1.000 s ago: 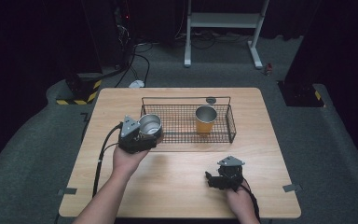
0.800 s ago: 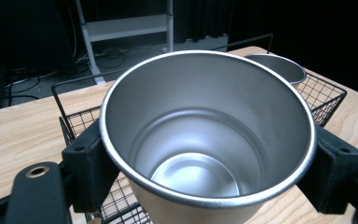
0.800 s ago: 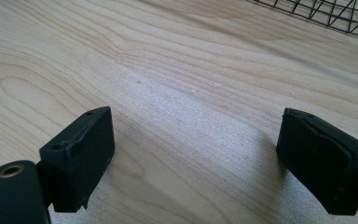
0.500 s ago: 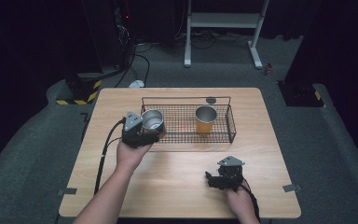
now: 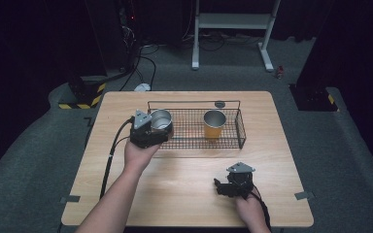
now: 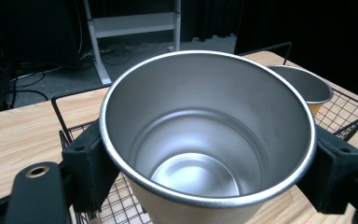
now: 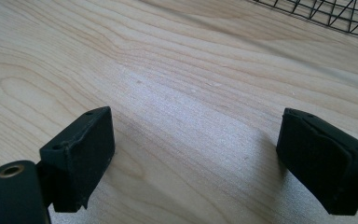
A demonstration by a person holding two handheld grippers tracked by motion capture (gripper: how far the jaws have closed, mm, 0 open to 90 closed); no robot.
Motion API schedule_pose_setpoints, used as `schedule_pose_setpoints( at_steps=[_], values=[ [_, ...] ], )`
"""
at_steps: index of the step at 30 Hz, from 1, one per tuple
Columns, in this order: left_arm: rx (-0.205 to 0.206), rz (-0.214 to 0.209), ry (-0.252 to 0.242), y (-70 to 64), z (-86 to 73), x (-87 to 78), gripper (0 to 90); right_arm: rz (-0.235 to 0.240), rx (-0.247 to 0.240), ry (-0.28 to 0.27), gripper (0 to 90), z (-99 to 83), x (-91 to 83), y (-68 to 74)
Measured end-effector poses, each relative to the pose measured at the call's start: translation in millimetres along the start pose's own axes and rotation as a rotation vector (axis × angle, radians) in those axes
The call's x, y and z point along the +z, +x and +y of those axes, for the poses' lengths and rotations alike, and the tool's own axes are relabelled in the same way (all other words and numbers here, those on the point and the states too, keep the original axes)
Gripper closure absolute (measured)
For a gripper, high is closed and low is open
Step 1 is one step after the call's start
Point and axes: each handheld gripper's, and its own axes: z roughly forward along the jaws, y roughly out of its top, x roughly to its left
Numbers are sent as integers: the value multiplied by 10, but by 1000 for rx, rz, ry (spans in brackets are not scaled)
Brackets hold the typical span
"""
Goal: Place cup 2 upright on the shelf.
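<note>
**Steel cup held at left end of basket; right tongs idle on desk**

The left tongs [image 5: 161,127] are clamped on a silver steel cup [image 6: 205,140] — one black jaw against each side of its wall, just under the rim. The cup stands upright, long axis vertical, mouth up. In the high view it sits at the left end of the wire basket [image 5: 240,127]; whether its base rests on the mesh or hangs just above cannot be told. The lower wall and base are cut off in the left gripper view.

A second cup [image 5: 214,124], orange outside and steel inside, stands upright in the basket, well to the right of the first.

The right tongs [image 5: 219,187] lie low on the bare wooden desk [image 5: 184,179], near its front edge — jaws wide apart, nothing between them.

No brand, label or writing can be read on either cup.
</note>
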Motion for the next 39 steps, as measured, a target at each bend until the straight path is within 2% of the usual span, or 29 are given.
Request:
schedule_pose_setpoints(
  at_steps=[8, 16, 21, 30, 39],
  values=[
    [-4, 5, 5, -6, 44, 97, 188, 2, -2, 0, 113, -2, -1, -3],
    [-34, 20, 8, 35, 28, 195, 188, 2, -1, 0, 113, -3, -2, -2],
    [-29, 34, 23, 49, 22, 270, 188, 3, 0, -1, 113, -3, -1, -2],
    [-22, 29, 38, 16, 58, 387, 188, 3, 0, -1, 113, -3, -1, -2],
    [-43, 28, 38, 10, 54, 455, 188, 2, -1, 0, 113, -3, -2, -2]
  ],
)
